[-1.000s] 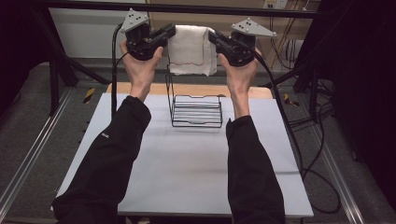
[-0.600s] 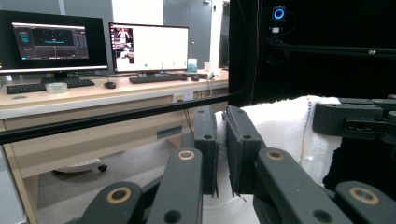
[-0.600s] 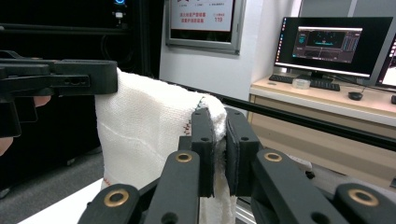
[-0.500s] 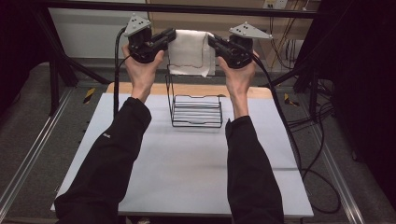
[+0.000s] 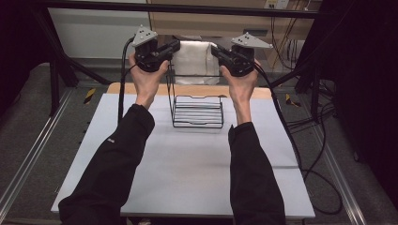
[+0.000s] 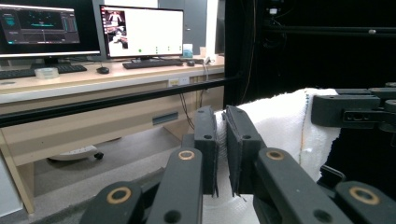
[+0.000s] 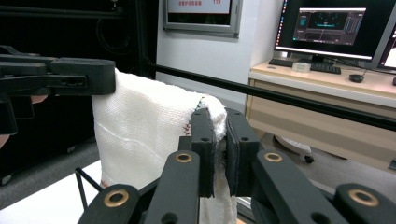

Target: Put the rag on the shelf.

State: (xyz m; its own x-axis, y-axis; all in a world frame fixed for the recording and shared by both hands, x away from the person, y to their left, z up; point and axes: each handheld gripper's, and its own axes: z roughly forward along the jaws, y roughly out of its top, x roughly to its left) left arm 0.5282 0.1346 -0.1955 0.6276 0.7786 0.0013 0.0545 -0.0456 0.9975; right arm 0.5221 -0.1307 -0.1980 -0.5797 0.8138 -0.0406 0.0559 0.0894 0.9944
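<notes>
A white towel (image 5: 195, 57) hangs stretched between my two grippers above the far side of the table. My left gripper (image 5: 177, 46) is shut on the towel's upper left corner. In the left gripper view the towel (image 6: 280, 121) is pinched between the pads of that gripper (image 6: 222, 140). My right gripper (image 5: 214, 49) is shut on the upper right corner, and in the right gripper view it (image 7: 219, 140) clamps the folded edge of the towel (image 7: 140, 135). A black wire rack (image 5: 197, 111) stands upright on the table, directly under the towel.
The white table (image 5: 187, 168) stretches toward the person, whose dark sleeves come in from below. A black frame bar (image 5: 211, 8) runs across behind the grippers. Cables (image 5: 300, 140) trail off the right side. Desks with monitors (image 6: 140, 30) stand beyond.
Both hands have sunk a little with the towel between them, which brings it closer to the wire rack. The grip on both corners is unchanged.
</notes>
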